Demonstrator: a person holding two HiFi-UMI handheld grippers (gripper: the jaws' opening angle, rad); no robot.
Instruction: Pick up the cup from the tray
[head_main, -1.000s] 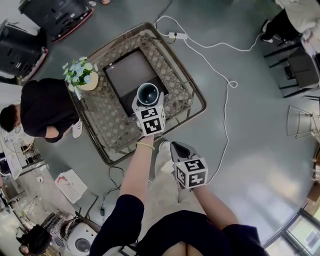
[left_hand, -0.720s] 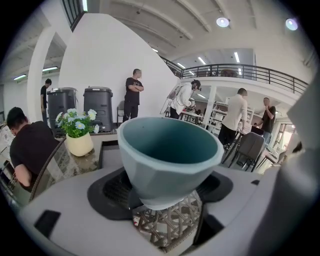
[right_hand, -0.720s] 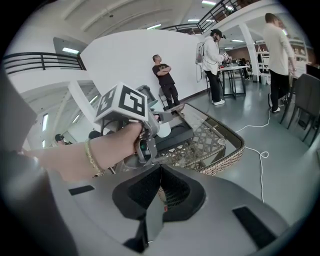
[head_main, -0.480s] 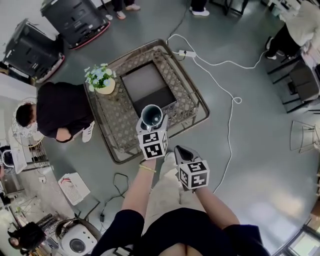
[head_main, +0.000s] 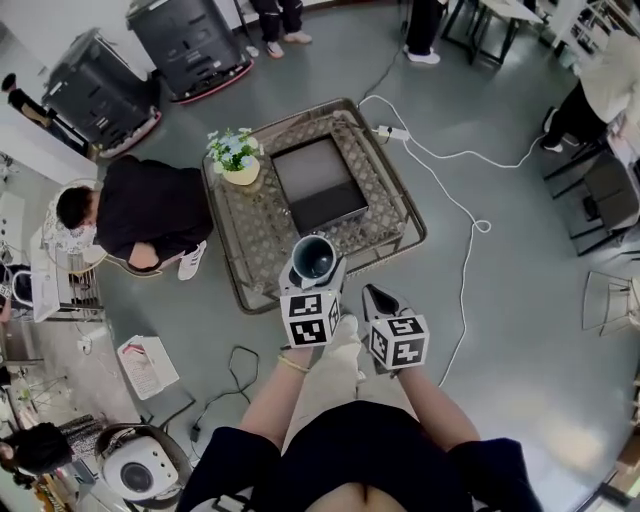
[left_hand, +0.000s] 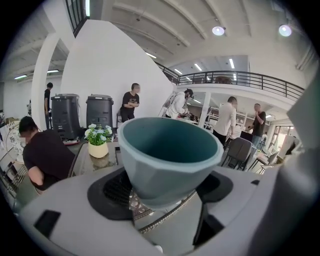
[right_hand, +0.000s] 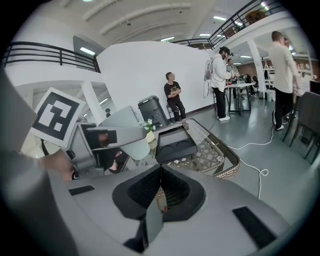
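My left gripper (head_main: 312, 268) is shut on a pale blue-green cup (head_main: 313, 257), held upright above the near edge of the wicker table (head_main: 262, 262). In the left gripper view the cup (left_hand: 167, 157) fills the middle, its bowl empty. The dark tray (head_main: 319, 183) lies on the table farther off, with nothing in it; the right gripper view shows the tray (right_hand: 176, 144) with two round recesses. My right gripper (head_main: 377, 298) is shut with its jaws pressed together on nothing, off the table's near side, beside the left one.
A pot of flowers (head_main: 237, 157) stands at the table's left corner. A person in black (head_main: 140, 212) sits left of the table. A white cable (head_main: 462, 205) runs over the floor at the right. Two dark bins (head_main: 190, 40) stand beyond.
The left gripper has drawn the cup back from over the tray to the table's near edge, and both grippers sit closer to my body. The table looks farther away.
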